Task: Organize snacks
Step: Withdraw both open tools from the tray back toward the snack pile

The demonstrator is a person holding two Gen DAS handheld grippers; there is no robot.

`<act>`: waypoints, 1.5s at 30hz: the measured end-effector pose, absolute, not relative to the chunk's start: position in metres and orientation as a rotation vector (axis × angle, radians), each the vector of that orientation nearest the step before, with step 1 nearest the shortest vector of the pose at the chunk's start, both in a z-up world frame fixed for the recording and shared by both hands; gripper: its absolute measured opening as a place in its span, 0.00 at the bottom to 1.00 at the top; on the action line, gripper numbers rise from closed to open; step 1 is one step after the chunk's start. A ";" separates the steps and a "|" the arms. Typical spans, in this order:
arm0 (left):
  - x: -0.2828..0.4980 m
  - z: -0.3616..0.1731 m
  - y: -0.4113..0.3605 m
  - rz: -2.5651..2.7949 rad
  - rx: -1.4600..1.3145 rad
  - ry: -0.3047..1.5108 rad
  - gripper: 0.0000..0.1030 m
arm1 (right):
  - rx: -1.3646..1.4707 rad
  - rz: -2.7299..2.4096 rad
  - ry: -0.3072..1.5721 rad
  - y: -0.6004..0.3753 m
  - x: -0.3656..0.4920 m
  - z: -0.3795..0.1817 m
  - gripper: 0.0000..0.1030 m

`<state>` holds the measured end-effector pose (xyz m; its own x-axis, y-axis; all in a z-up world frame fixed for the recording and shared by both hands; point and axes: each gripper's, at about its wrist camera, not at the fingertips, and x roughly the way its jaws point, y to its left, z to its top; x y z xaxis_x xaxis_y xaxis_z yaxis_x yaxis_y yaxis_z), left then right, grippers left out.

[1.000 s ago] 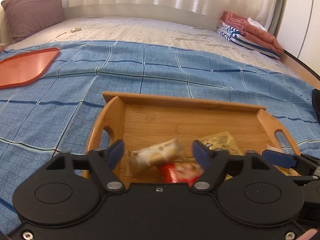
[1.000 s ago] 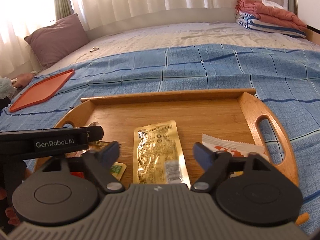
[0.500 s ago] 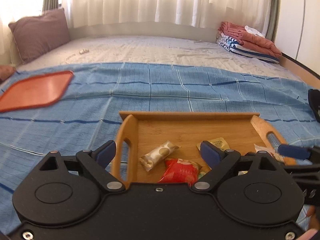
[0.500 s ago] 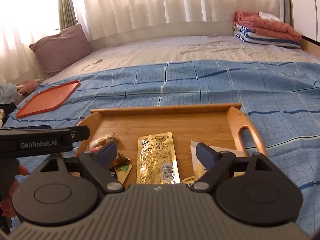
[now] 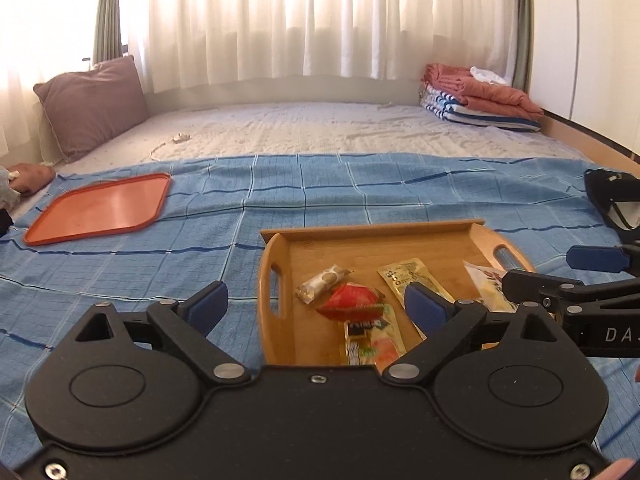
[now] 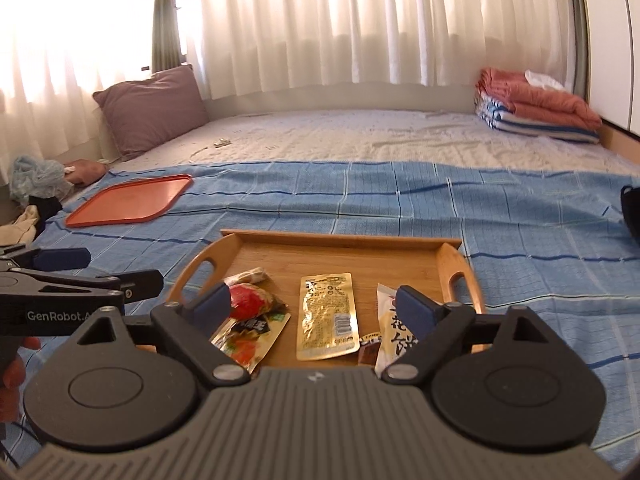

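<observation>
A wooden tray (image 5: pixel 280 248) (image 6: pixel 456 264) with handles sits on the blue blanket and holds several snack packets: a small beige wrapped snack (image 5: pixel 322 282) (image 6: pixel 248 276), a red packet (image 5: pixel 352 300) (image 6: pixel 252 296), a gold packet (image 5: pixel 404 276) (image 6: pixel 326 316), a green and orange packet (image 5: pixel 380 340) (image 6: pixel 248 340) and a white packet (image 5: pixel 486 284) (image 6: pixel 394 336). My left gripper (image 5: pixel 316 306) is open and empty, held above and short of the tray's left part. My right gripper (image 6: pixel 316 306) is open and empty, above the tray's near edge.
An orange tray (image 5: pixel 104 208) (image 6: pixel 132 200) lies on the blanket at the left. A pillow (image 5: pixel 92 104) sits at the far left, folded blankets (image 5: pixel 476 96) at the far right. A dark object (image 5: pixel 612 200) lies at the right edge.
Both grippers have pulled back and risen away from the tray. The beige snack that was between the left fingers now lies in the tray.
</observation>
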<state>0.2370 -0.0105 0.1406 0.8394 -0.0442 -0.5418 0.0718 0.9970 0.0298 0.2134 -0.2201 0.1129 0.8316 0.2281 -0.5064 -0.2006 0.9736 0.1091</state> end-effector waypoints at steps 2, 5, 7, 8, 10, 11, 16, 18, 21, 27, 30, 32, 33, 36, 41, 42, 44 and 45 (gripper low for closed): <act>0.220 0.147 -0.010 -0.061 0.055 0.565 0.93 | 0.035 0.234 0.542 -0.218 0.201 0.118 0.91; 0.196 0.156 -0.006 -0.060 0.039 0.550 0.93 | 0.018 0.241 0.532 -0.216 0.182 0.126 0.91; 0.181 0.162 -0.003 -0.062 0.021 0.541 0.94 | 0.018 0.249 0.523 -0.216 0.169 0.133 0.92; 0.172 0.165 -0.002 -0.062 0.019 0.533 0.94 | 0.017 0.253 0.518 -0.216 0.162 0.136 0.92; 0.157 0.169 0.000 -0.065 0.020 0.526 0.94 | 0.015 0.258 0.504 -0.216 0.149 0.141 0.92; 0.150 0.172 0.001 -0.067 0.018 0.523 0.94 | 0.017 0.261 0.498 -0.217 0.142 0.143 0.92; 0.118 0.177 0.003 -0.081 0.012 0.511 0.95 | 0.028 0.275 0.482 -0.218 0.118 0.150 0.93; 0.107 0.178 0.004 -0.079 0.018 0.510 0.95 | 0.019 0.277 0.482 -0.217 0.110 0.149 0.93; 0.093 0.175 0.004 -0.082 0.025 0.509 0.96 | 0.010 0.284 0.482 -0.216 0.099 0.147 0.93; 0.067 0.161 0.004 -0.088 0.061 0.506 0.96 | 0.010 0.290 0.488 -0.216 0.079 0.133 0.94; 0.056 0.153 0.002 -0.088 0.092 0.504 0.96 | -0.018 0.293 0.497 -0.214 0.071 0.122 0.94; 0.052 0.150 0.001 -0.091 0.093 0.510 0.96 | -0.032 0.298 0.504 -0.212 0.066 0.115 0.94; 0.050 0.149 0.002 -0.092 0.086 0.513 0.96 | -0.036 0.300 0.506 -0.212 0.064 0.112 0.94; 0.044 0.148 0.004 -0.097 0.064 0.517 0.96 | -0.050 0.307 0.510 -0.210 0.058 0.104 0.94; 0.030 0.157 0.007 -0.113 0.055 0.499 0.96 | -0.048 0.324 0.503 -0.209 0.048 0.101 0.94; 0.028 0.160 0.008 -0.116 0.052 0.494 0.96 | -0.045 0.327 0.498 -0.210 0.046 0.103 0.94; 0.023 0.166 0.009 -0.118 0.043 0.485 0.96 | -0.042 0.334 0.487 -0.210 0.042 0.109 0.94; 0.021 0.169 0.009 -0.119 0.040 0.482 0.96 | -0.043 0.334 0.480 -0.210 0.039 0.112 0.94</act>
